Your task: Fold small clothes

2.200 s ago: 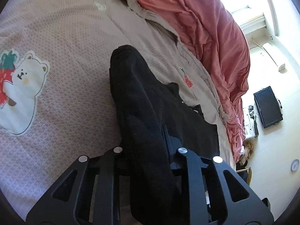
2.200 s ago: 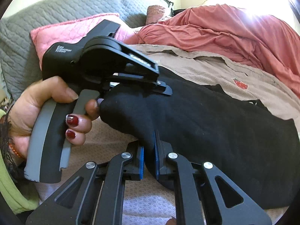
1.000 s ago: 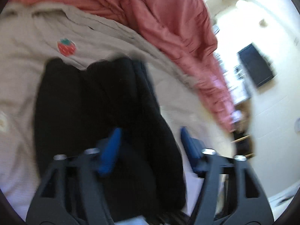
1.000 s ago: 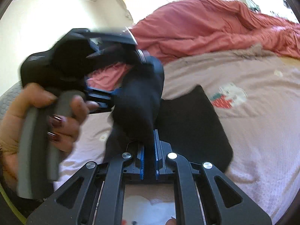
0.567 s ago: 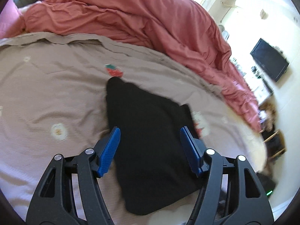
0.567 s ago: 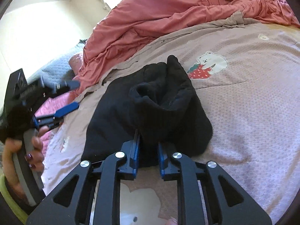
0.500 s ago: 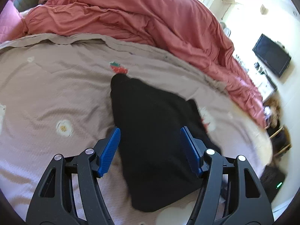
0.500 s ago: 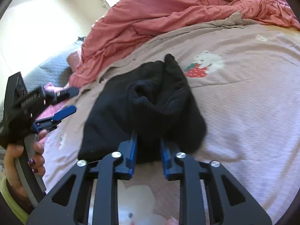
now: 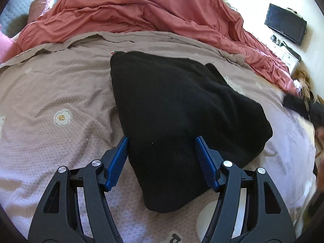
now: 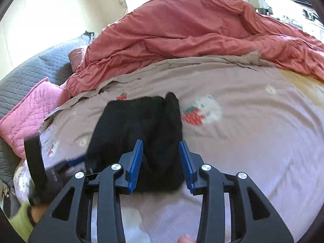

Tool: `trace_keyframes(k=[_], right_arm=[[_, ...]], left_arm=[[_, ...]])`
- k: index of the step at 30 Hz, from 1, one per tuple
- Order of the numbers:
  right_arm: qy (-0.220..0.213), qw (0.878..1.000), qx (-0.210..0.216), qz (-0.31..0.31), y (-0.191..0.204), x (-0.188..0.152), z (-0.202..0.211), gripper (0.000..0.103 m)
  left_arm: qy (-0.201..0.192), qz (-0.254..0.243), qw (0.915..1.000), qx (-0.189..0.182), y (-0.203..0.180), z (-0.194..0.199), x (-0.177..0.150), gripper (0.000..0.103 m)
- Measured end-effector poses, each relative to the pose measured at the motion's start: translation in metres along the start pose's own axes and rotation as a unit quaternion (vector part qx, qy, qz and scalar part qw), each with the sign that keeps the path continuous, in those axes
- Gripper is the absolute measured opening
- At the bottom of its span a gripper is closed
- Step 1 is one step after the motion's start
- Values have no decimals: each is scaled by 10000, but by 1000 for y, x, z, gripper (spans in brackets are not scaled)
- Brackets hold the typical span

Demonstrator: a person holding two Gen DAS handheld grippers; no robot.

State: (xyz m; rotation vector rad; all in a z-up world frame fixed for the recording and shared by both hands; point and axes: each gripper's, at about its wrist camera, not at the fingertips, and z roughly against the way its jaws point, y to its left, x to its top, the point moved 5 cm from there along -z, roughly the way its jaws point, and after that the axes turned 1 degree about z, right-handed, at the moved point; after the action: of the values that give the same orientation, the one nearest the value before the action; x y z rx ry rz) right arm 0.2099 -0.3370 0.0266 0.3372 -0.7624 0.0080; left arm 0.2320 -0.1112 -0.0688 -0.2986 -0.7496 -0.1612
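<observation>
A black garment (image 9: pixel 182 109) lies folded in a thick bundle on the beige printed bedsheet (image 9: pixel 60 93). My left gripper (image 9: pixel 162 158) is open, its blue pads above the near end of the garment and holding nothing. My right gripper (image 10: pixel 161 158) is open too, hovering over the near edge of the same garment (image 10: pixel 141 125). The left gripper and the hand that holds it show blurred at the lower left of the right wrist view (image 10: pixel 46 170).
A rumpled red duvet (image 9: pixel 141 10) is heaped along the far side of the bed. A pink quilted pillow (image 10: pixel 30 117) and a grey quilted headboard (image 10: pixel 36 66) are at the left. A dark screen (image 9: pixel 285 26) hangs on the wall at right.
Both grippers let go of the black garment, the left first, then the right. It now lies folded on the sheet and both grippers have pulled back from it.
</observation>
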Motion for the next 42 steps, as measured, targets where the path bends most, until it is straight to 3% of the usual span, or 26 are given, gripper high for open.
trace_keyframes(k=[6,16,20,23,30,37,41,42], right_arm=[[771,9966,-28,281,14,34,-69,39],[1409,9898,-39,-202,2,49,-144,39],[1369,9901,-39,-293,-1,49,-153,36],[1271,9915,185,-197,7,49,-148,8],[550,9974,26,463,20,75,-105,6],[1107,9897,-639,638,-2,51,-148,7],[1030,9902,-724,613,-6,43,-153,9],[1000,9904,-735,615,-7,44,-150,14]], left_arm=[[-19,372,9978,-540,13,7,-2,58],[-195,574,9931,-1007,18,16,-1,63],[-228,547,9929,-1034,17,17,1,64],[-238,526,9929,-1041,15,18,1,64],[-278,491,9925,-1084,14,21,2,64],[-137,461,9927,-1103,11,15,-1,64],[-92,510,9923,-1128,12,13,-2,65],[-99,513,9922,-1128,12,13,-2,65]])
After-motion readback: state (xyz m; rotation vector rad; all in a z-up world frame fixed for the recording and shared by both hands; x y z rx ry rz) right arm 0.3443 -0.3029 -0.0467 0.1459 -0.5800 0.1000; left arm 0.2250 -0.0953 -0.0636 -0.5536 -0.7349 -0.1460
